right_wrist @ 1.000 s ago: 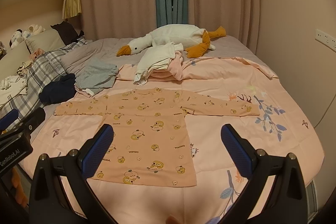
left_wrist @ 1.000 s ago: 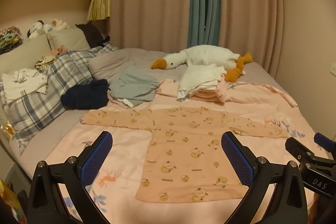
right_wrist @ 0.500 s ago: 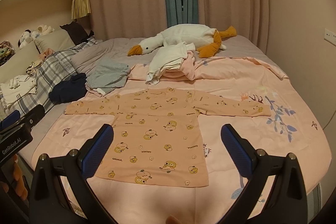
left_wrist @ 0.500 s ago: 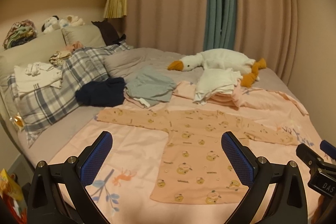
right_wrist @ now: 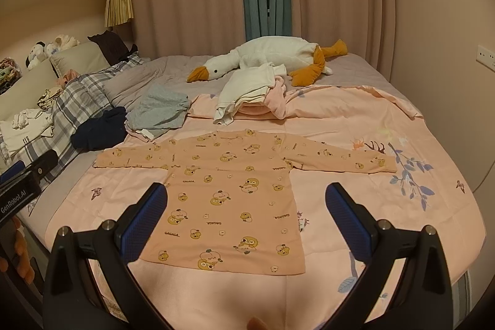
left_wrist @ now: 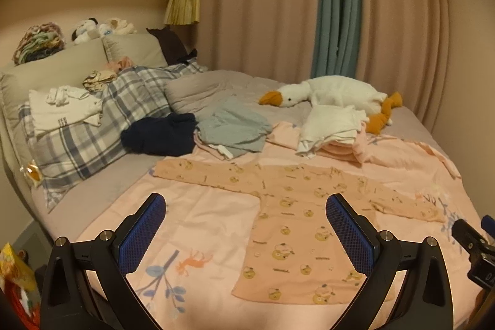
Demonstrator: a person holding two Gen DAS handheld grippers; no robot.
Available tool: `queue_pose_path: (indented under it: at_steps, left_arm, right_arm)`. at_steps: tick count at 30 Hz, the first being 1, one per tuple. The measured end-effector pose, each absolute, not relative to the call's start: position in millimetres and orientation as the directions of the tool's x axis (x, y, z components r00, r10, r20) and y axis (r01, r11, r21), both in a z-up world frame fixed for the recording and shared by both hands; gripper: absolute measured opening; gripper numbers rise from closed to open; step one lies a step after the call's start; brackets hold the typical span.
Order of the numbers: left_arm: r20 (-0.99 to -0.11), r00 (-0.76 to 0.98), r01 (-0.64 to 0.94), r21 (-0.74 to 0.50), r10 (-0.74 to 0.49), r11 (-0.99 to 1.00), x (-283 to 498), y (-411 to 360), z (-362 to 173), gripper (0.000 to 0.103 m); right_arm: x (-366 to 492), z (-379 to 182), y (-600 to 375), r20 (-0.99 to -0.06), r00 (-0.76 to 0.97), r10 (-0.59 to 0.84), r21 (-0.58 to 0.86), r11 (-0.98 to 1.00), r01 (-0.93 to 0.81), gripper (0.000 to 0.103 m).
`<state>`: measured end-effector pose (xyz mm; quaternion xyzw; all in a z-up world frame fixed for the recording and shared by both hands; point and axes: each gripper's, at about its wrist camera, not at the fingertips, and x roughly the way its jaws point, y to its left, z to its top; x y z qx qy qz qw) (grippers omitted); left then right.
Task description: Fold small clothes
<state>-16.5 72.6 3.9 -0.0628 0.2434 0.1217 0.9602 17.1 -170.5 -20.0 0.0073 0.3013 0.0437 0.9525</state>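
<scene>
Both of your tools are released and empty. The left gripper [left_wrist: 246, 232] has its jaws spread wide above the bedding, and the right gripper [right_wrist: 247, 220] likewise, with nothing between the pads of either.

The peach shirt [right_wrist: 229, 194] lies flat on the pink duvet [right_wrist: 386, 206], sleeves out to both sides, hem toward you. From your right tool its body sits between and just ahead of the jaws. From your left tool it lies ahead and toward the right-hand jaw, with the near sleeve [left_wrist: 198, 175] stretching ahead of the left-hand jaw. No fold has been started.

Risks noted:

1. Shirt and duvet are close in colour and both thin. A pinch taken too deep at the hem would likely catch the duvet as well and drag it up with the fold.
2. Your left tool is off-centre to the garment. Lifting from unequal positions would probably skew the fold line.
3. The far sleeve end [right_wrist: 380, 163] is well ahead of the right tool's right-hand jaw; a long reach invites a one-layer grab and a slipped edge.
4. The grey garment [right_wrist: 161, 110] and the white pile [right_wrist: 247, 95] sit just beyond the collar. A sweep carried too far could disturb them.
5. The hem is near the bed edge; a pull toward you may slide the shirt off.
</scene>
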Motion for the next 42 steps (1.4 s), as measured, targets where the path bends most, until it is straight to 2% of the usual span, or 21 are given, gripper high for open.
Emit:
queue_pose_path:
  at_steps: [8,42]
  left_arm:
    - [-0.478,0.85,-0.274,-0.045,0.22,0.961,-19,83,2,0.103]
    - [-0.531,0.839,-0.18,-0.061,0.121,0.982,-17,89,-13,0.103]
  right_arm:
    - [19,-20,-162,-0.574,0.813,0.103,0.05,0.995,-0.091,0.102]
    - [33,-30,-128,-0.605,0.788,0.118,-0.002,0.989,-0.15,0.101]
